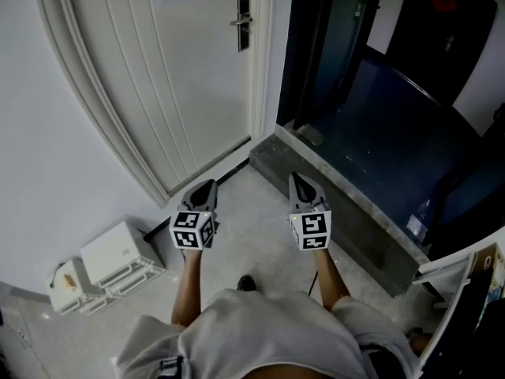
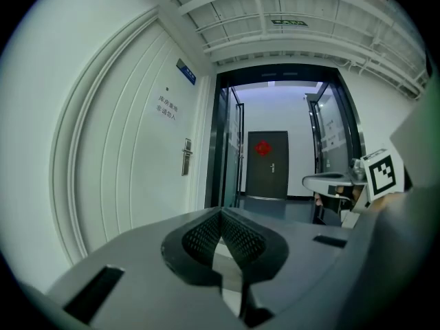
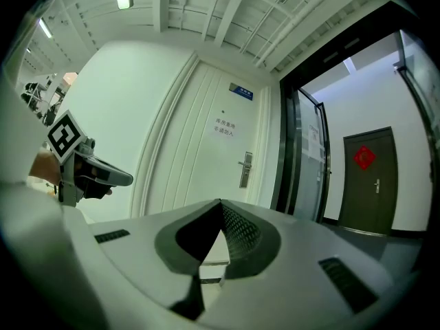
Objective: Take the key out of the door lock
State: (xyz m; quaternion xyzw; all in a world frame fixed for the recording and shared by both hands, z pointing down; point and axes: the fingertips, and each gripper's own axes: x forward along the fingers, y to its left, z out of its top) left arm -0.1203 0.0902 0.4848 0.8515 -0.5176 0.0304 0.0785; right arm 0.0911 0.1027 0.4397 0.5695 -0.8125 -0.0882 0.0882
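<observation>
Both closed and empty: left gripper (image 1: 207, 186) and right gripper (image 1: 298, 180) point level at the door lock (image 1: 244, 22), likely lining up the approach. Can't make out the key.

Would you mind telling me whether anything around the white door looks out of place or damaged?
Nothing looks damaged or spilled. The white panelled door is shut and its metal lever handle sits level. Only the white boxy units lying on the floor by the wall seem stray.
</observation>
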